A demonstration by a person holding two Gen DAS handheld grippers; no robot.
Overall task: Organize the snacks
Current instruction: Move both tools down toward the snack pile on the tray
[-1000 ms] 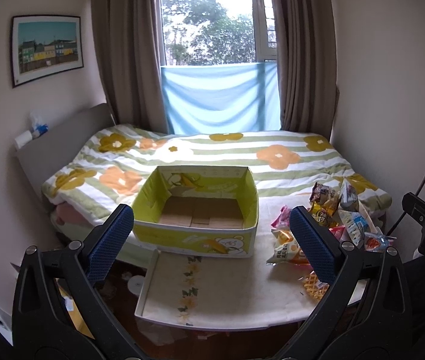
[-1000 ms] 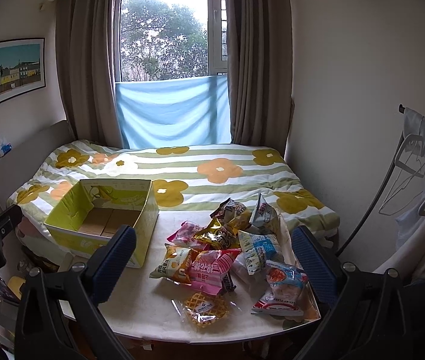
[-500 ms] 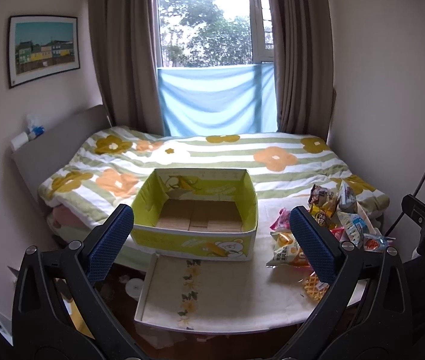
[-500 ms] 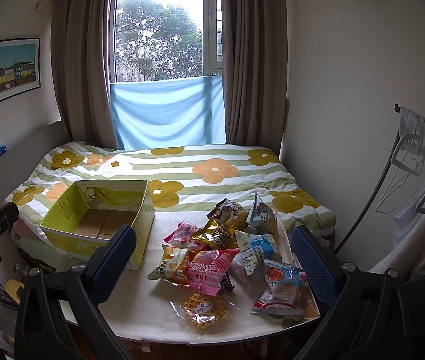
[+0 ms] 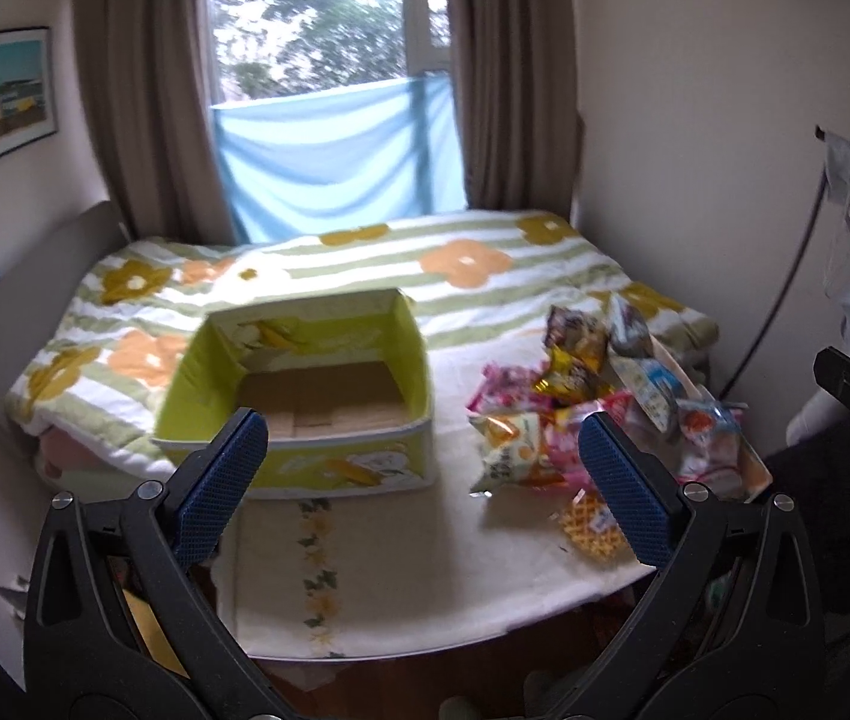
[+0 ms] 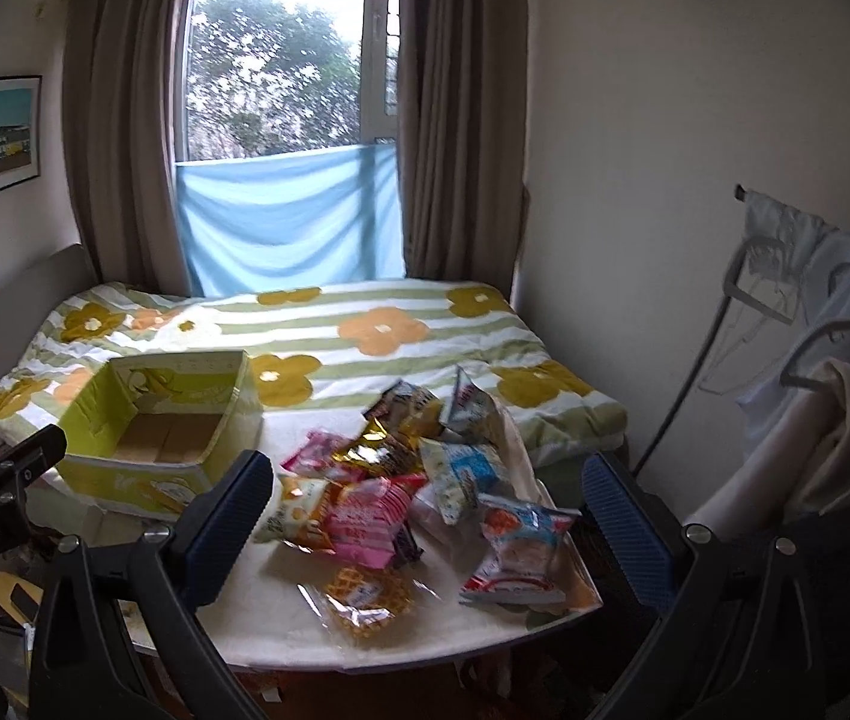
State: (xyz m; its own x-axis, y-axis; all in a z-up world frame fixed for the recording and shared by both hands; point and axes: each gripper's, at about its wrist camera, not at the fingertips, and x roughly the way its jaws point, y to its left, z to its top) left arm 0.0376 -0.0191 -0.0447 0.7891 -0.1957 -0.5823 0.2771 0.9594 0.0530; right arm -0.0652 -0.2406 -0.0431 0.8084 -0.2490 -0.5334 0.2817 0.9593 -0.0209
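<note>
Both tools gape, holding nothing — left tool (image 5: 422,480), right tool (image 6: 427,516); snack pile (image 6: 407,480) lies mid-frame, yellow box (image 6: 143,474) at left.

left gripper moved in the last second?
Yes. The left gripper swung right: the window and yellow box sit further left between its open jaws, with more snack packets in view.

Left gripper (image 5: 422,453), right gripper (image 6: 427,492): both wide apart, empty.
</note>
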